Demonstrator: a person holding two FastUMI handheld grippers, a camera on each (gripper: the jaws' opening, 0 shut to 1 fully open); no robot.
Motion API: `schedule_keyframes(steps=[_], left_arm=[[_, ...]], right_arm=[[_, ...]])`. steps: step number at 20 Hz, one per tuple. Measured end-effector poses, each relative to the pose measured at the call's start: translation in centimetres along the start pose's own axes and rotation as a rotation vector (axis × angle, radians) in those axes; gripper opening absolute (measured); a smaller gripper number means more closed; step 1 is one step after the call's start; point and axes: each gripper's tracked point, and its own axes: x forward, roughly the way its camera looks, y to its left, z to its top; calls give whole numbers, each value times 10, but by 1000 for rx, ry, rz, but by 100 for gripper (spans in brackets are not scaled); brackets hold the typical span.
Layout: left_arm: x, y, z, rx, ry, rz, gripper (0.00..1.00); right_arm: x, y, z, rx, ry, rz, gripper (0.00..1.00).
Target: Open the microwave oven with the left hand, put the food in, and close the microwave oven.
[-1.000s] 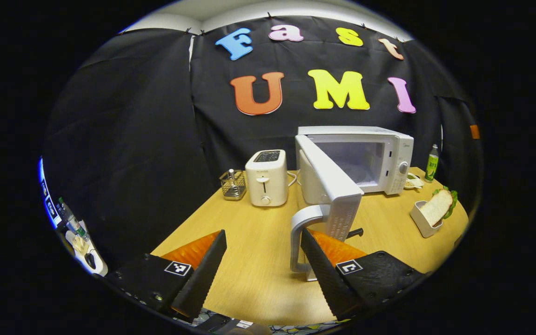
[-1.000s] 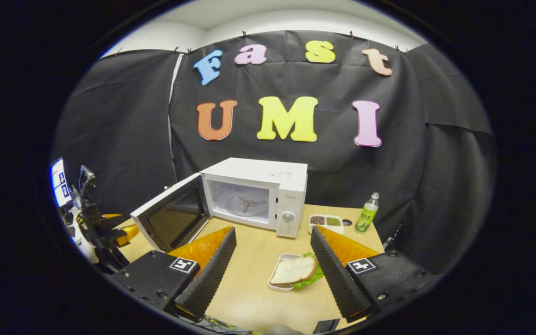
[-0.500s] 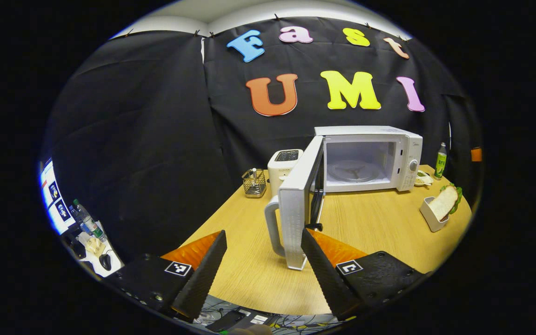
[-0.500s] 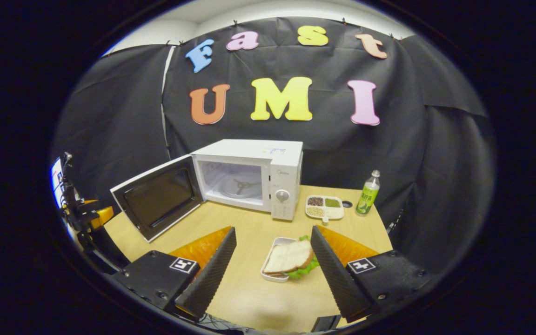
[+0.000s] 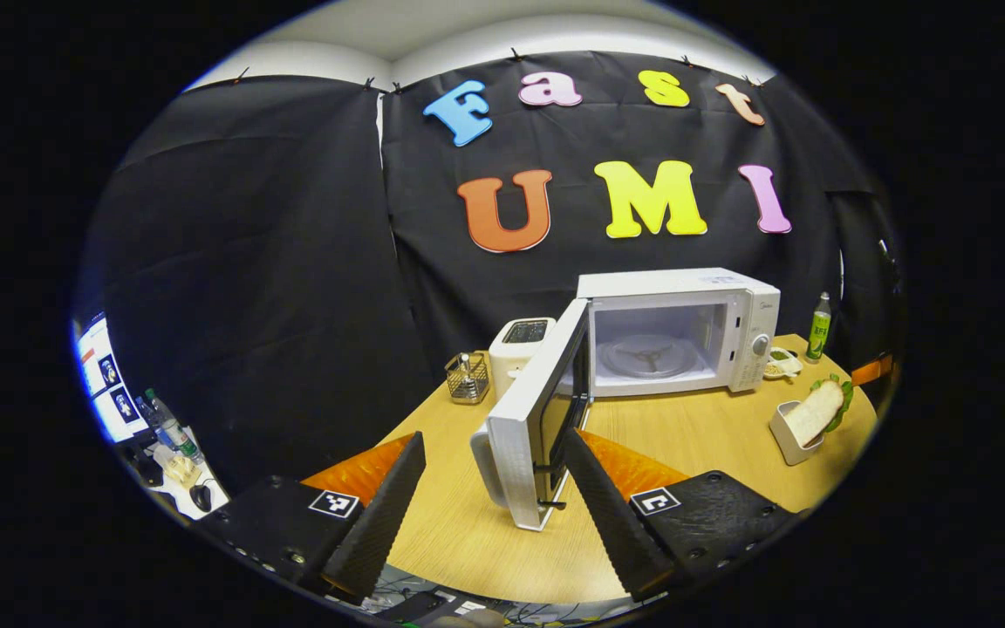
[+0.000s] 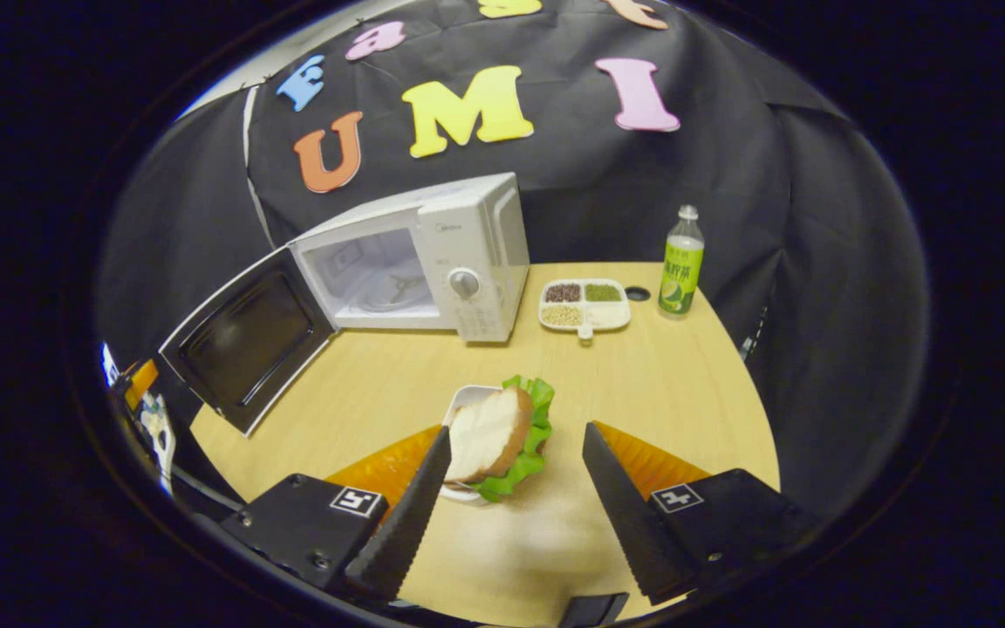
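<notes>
The white microwave stands at the back of the wooden table with its door swung wide open and its turntable bare. My left gripper is open; the door's handle and outer edge show between its fingers, untouched. A sandwich of bread and lettuce leans in a small white dish. My right gripper hovers open just above and behind it, with the sandwich close to the left finger. In the right gripper view the microwave and its door lie ahead to the left.
A white toaster and a wire basket stand left of the microwave. To its right are a compartment tray of beans and a green bottle. A desk with bottles and a screen sits beyond the table's left edge.
The microwave door has swung from partly to wide open, and my left gripper has drawn back from its handle. My right gripper has dropped and closed in on the sandwich.
</notes>
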Motion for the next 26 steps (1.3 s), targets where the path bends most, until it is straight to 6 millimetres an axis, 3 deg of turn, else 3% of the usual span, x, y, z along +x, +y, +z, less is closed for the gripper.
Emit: schedule_keyframes(steps=[1, 2, 4, 5, 6, 7, 8, 10, 13, 14, 15, 16, 17, 20, 21, 22, 25, 26], left_arm=[[-2, -6, 6, 5, -6, -1, 97], [-4, -12, 10, 14, -10, 3, 97], [-6, -23, 15, 30, 0, 21, 97], [-8, -27, 19, 29, 4, 34, 97], [-11, -33, 21, 17, 12, 38, 97], [-14, -40, 25, 0, 17, 45, 96], [-15, -45, 29, -13, 15, 53, 97], [-17, -53, 30, -13, 25, 74, 97], [-22, -63, 36, 7, 28, 92, 96], [-22, -67, 37, 13, 30, 94, 96], [-23, -70, 38, 18, 30, 92, 96], [-23, -71, 37, 22, 32, 91, 96], [-23, -71, 37, 26, 33, 90, 96], [-19, -71, 37, 21, 22, 77, 96], [-15, -70, 35, 23, 26, 74, 96], [-12, -68, 34, 23, 24, 66, 97], [-4, -61, 29, 11, 18, 27, 97], [-2, -59, 27, 5, 22, 11, 97]], right_arm=[[9, -1, -1, 28, 18, 40, 87], [19, -1, -6, 53, 49, 72, 96], [35, -3, -12, 101, 110, 133, 91], [43, -3, -15, 124, 141, 164, 79], [49, -4, -18, 148, 169, 189, 88], [55, -3, -18, 180, 191, 223, 83], [58, 1, -18, 217, 215, 260, 70], [64, 5, -18, 283, 259, 322, 60], [65, 7, -14, 350, 303, 373, 37], [65, 8, -14, 365, 313, 390, 38], [65, 7, -14, 379, 321, 399, 45], [63, 7, -14, 388, 325, 405, 43], [63, 6, -13, 396, 331, 408, 33], [58, 9, -8, 385, 320, 404, 29], [57, 9, -5, 376, 311, 398, 36], [54, 11, -3, 365, 304, 393, 35], [44, 21, 14, 362, 256, 366, 25], [40, 27, 23, 370, 230, 364, 34]])
